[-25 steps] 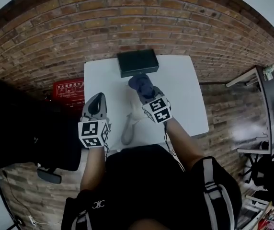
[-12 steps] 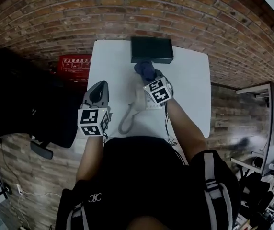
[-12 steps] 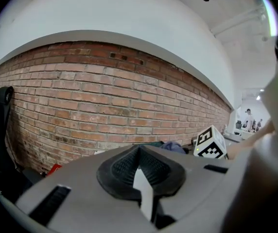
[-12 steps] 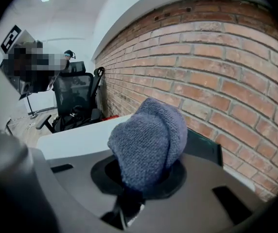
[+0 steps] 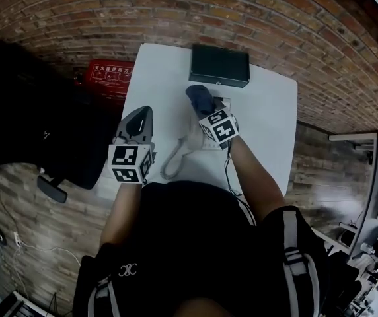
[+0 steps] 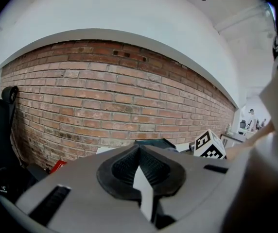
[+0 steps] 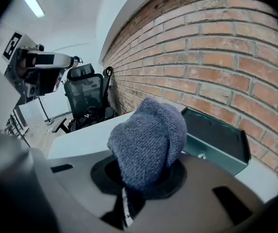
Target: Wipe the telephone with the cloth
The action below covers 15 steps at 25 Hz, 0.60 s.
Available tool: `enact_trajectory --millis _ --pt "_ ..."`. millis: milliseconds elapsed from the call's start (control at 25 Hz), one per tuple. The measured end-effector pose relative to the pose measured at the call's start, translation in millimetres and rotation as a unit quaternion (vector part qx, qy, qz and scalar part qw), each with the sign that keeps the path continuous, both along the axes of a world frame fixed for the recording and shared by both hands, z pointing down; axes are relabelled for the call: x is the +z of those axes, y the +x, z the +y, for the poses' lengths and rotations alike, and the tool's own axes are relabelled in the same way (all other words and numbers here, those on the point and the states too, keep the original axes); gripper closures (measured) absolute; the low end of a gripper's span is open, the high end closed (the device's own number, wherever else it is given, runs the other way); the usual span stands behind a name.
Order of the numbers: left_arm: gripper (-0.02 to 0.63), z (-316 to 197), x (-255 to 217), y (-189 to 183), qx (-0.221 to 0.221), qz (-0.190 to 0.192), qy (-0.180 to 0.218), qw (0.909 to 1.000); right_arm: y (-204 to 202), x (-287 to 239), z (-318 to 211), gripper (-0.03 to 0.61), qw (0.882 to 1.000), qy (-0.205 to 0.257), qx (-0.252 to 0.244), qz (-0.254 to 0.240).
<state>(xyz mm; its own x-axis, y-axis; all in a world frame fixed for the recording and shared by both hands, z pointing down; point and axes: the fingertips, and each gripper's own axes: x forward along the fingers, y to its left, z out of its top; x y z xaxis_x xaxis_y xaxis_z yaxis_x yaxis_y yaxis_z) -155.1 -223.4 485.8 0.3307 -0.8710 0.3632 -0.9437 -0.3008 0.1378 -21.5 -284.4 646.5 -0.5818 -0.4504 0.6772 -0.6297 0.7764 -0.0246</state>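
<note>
Brick wall runs along the far side. Black office chair sits to the left of the white tabletop. A red sign lies on the floor by the tabletop's far left corner; its print is too small to read.

Dark rectangular box stands at the tabletop's far edge, against the wall. In the right gripper view it shows as a dark green open tray.

White telephone is mid-tabletop, just near of the box and apart from it. Its coiled cord loops toward the near left edge.

Left claw hovers at the tabletop's left edge, left of the telephone and not touching it. It is clenched with nothing in it; the left gripper view shows the two black pads pressed together.

Right claw is over the telephone's far end, grasping the cloth. The cloth is a blue-grey knit wad bulging out beyond the jaws, lying over the telephone's far part, between phone and box. Cannot tell whether cloth and phone are in contact.
</note>
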Motion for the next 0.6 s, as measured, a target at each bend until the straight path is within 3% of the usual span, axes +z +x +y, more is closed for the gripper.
enact_trajectory --millis 600 --pt "0.618 7 1 4 0.002 0.014 -0.003 0.9999 -5 5 68 0.541 0.998 -0.039 -0.041 -0.036"
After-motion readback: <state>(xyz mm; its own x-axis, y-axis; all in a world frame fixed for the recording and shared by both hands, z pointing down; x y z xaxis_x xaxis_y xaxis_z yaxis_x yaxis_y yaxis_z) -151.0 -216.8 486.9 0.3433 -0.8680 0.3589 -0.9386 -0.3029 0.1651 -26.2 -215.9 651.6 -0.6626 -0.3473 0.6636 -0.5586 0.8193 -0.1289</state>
